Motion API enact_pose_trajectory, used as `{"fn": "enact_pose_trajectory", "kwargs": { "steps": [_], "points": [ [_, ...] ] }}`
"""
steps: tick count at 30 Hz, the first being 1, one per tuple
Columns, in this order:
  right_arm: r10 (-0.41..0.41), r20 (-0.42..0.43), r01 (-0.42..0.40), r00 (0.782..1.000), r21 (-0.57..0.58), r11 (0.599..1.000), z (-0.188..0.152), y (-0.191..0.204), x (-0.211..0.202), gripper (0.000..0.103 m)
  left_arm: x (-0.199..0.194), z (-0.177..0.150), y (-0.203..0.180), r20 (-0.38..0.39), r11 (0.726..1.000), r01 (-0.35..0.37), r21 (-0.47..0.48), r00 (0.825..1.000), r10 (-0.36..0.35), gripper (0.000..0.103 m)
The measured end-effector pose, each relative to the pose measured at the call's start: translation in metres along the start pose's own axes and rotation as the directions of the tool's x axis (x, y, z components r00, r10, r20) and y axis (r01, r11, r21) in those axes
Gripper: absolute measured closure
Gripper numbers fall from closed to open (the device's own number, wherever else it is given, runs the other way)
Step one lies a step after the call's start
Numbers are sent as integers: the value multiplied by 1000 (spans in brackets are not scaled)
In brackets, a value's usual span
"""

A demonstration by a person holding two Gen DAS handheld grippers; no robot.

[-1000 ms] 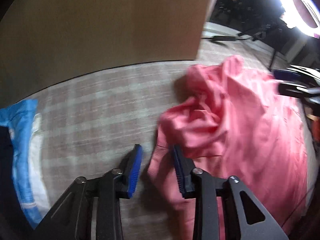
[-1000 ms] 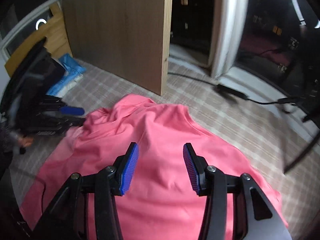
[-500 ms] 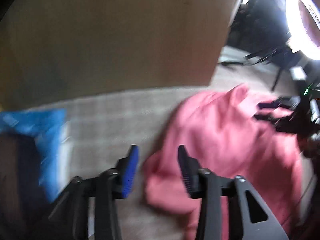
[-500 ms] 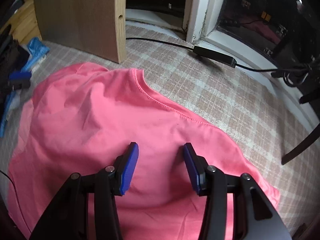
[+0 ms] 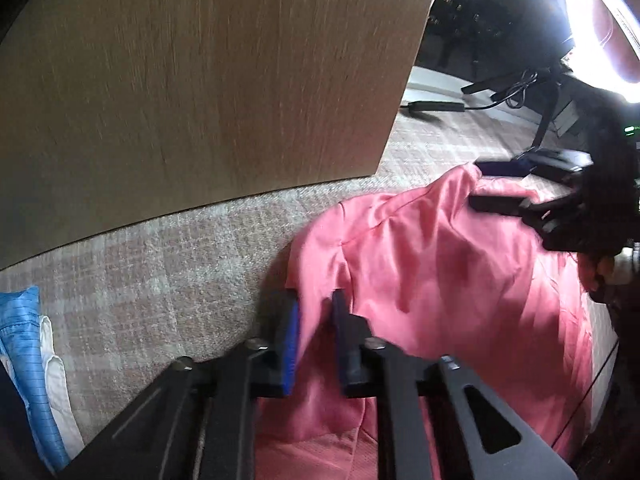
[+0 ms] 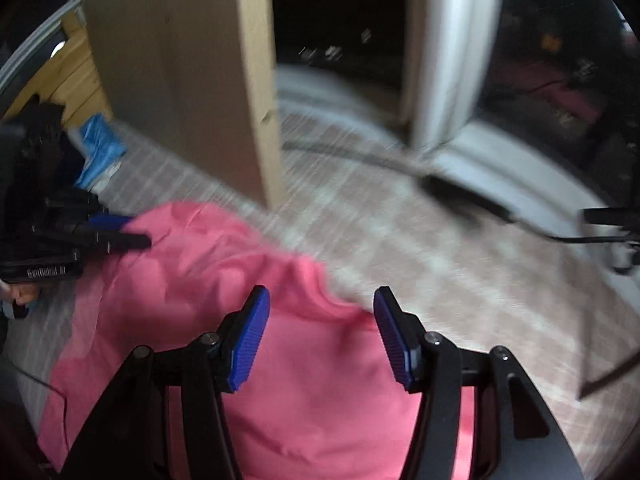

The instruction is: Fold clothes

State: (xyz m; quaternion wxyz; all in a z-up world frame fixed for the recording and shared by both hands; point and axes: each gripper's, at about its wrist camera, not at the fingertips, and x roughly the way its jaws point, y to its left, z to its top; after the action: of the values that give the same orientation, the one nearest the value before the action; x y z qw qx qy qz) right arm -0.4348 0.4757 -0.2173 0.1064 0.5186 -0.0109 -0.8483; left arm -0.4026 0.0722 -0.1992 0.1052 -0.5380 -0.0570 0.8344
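Left wrist view is showing the left gripper (image 5: 314, 320) pinching a fold at the edge of a pink shirt (image 5: 440, 280), with the cloth squeezed tight between its two blue pads and rising out of them. That pink shirt is lying spread on a checked beige carpet (image 5: 160, 260), and every place below is being given from the shirt. Behind it, a tall wooden panel (image 5: 200, 80) is standing upright on the carpet. Off to its left side, a blue and white cloth (image 5: 28, 340) is lying near the picture's edge. At the shirt's far right edge, the right gripper (image 5: 504, 186) is reaching in over the fabric. Seen from the right wrist camera, the right gripper (image 6: 320, 320) is hovering above the shirt (image 6: 300, 380), its jaws are closing, and the shirt's far hem is running between the two blue pads without either pad pressing on it. Beyond the shirt on that side, a dark cable (image 6: 400, 164) is crossing the carpet (image 6: 460, 280), though blur is smearing it.
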Motion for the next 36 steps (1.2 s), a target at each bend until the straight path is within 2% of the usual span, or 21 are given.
{"fn": "enact_pose_trajectory", "kwargs": {
  "steps": [2,6,9,10,11,13,14,16,18,20,21,24,26,27,28,31,34,35,36],
  "points": [
    [9,-44,-9,999,-17,1000,-3,3,6,99,-6,-2,1,13,1000,2,-2,1000,-2,99],
    [-20,-54,19,998,-22,1000,-18,-8,-6,99,-20,-6,5,33,1000,7,-10,999,-7,99],
    [-49,-53,49,997,8,999,-20,-19,-9,99,-20,-2,-4,44,998,61,-26,997,-59,98],
    [-84,-60,84,995,3,996,-20,-20,-8,99,-17,-1,-10,35,996,87,-22,996,-86,94],
    [-114,-67,114,991,-7,993,-20,-19,-7,99,-19,-3,-13,27,997,80,-8,996,-80,89],
    [-162,-77,160,984,-26,987,-21,-16,-8,99,-28,-11,-15,28,999,39,13,999,-40,73],
    [-184,-82,182,979,-36,983,-22,-15,-9,99,-34,-17,-12,43,1000,14,9,999,-14,71],
    [-221,-87,217,971,-53,975,-23,-12,-12,94,-44,-30,1,42,999,-28,-28,999,29,68],
    [-293,-79,290,953,-52,956,-23,-10,-21,66,-48,-45,12,28,995,-75,-58,997,77,68],
    [-313,-15,312,950,-35,949,-20,-2,-40,63,-49,-58,21,14,992,-95,-88,995,96,67],
    [-316,16,317,949,-27,948,-17,3,-49,63,-46,-65,24,1,991,-72,-109,997,73,67],
    [-175,61,179,983,-74,981,4,36,-52,61,-33,-72,20,-18,992,-72,-101,997,71,68],
    [-74,75,83,994,-122,989,19,61,-47,58,-30,-74,14,-5,994,-78,-71,997,78,69],
    [-51,73,62,996,-168,984,26,77,-37,57,-29,-74,13,-7,996,-61,-70,998,61,77],
    [-28,67,42,997,-210,977,33,93,-26,57,-28,-74,12,-12,996,-40,-75,999,39,90],
    [15,14,-11,1000,-275,961,43,119,9,57,-27,-75,7,-3,998,-40,-55,999,40,97],
    [40,-36,-49,999,-294,955,45,128,42,60,-35,-75,7,17,998,-16,-54,1000,17,98],
    [67,-52,-79,996,-282,956,43,127,46,87,-39,-74,7,28,998,-14,-54,999,15,98],
    [96,-70,-111,993,-259,959,41,124,48,101,-43,-74,7,36,999,-7,-51,999,9,99]
  ]
}}
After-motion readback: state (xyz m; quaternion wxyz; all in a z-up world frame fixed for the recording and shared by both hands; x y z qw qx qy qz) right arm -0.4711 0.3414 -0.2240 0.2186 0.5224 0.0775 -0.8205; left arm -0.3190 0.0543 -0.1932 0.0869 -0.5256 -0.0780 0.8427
